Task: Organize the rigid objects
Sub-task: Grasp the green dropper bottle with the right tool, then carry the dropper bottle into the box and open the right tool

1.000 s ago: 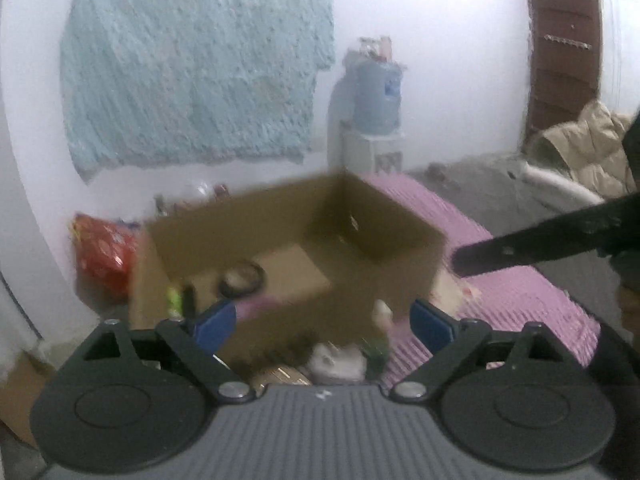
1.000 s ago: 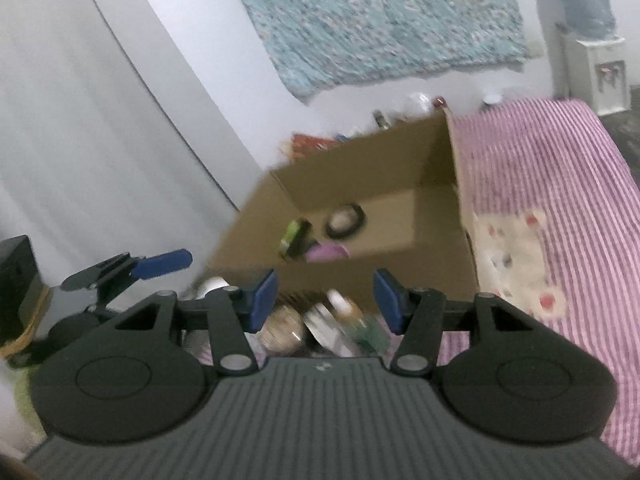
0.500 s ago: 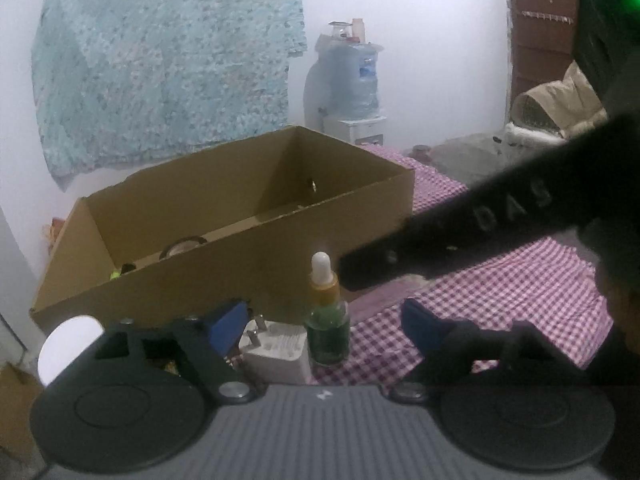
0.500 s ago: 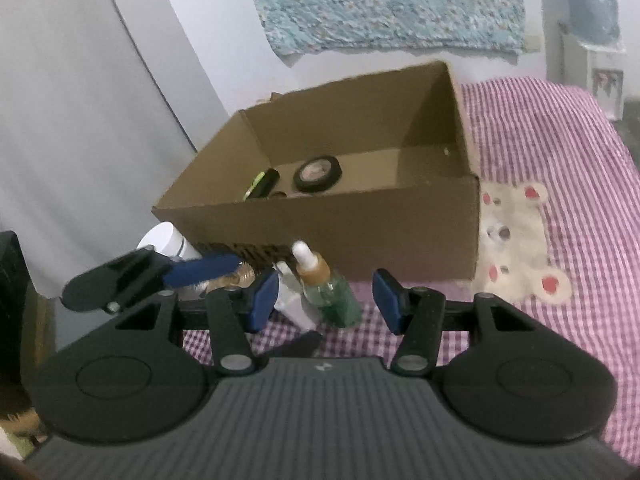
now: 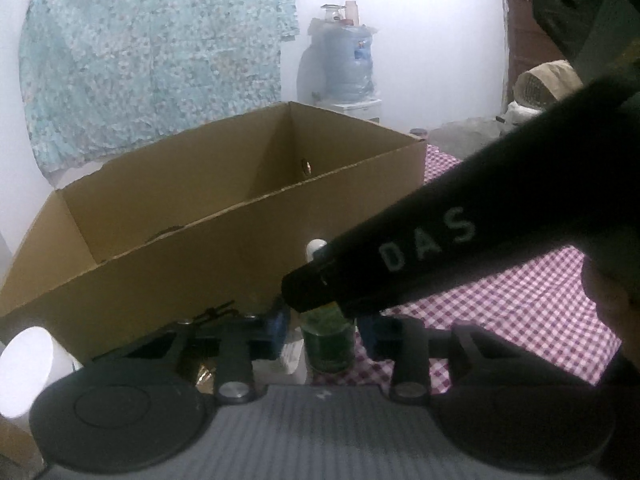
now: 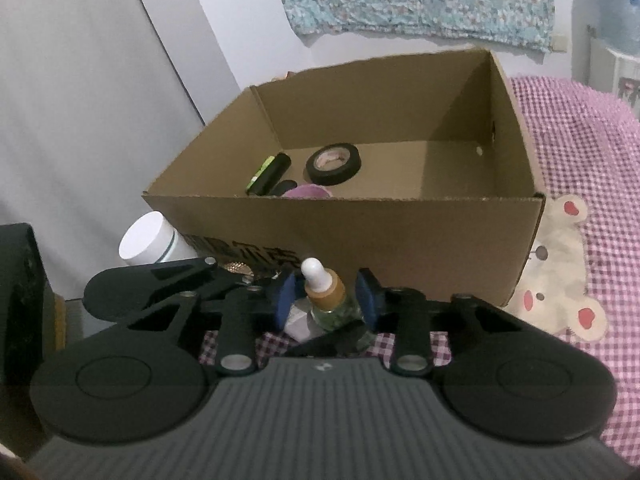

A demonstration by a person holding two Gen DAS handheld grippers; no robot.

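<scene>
The right tool (image 6: 325, 300) is closing its blue pads around a green dropper bottle (image 6: 326, 298) at lower centre of its view; whether they already press it I cannot tell. The left tool (image 5: 322, 330) is closing too, the same bottle (image 5: 328, 340) between its pads, contact unclear in the shadow. Across the left view's right half lies the other tool's black arm, lettered "DAS". Beside the bottle sits a white plug (image 6: 298, 320). Behind stands a cardboard box (image 6: 360, 232) with dark print, unreadable, holding a tape roll (image 6: 333, 164) and a black-green tube (image 6: 267, 174). A white jar (image 6: 146, 240) stands at left on the checked bedcover (image 6: 580, 128).
</scene>
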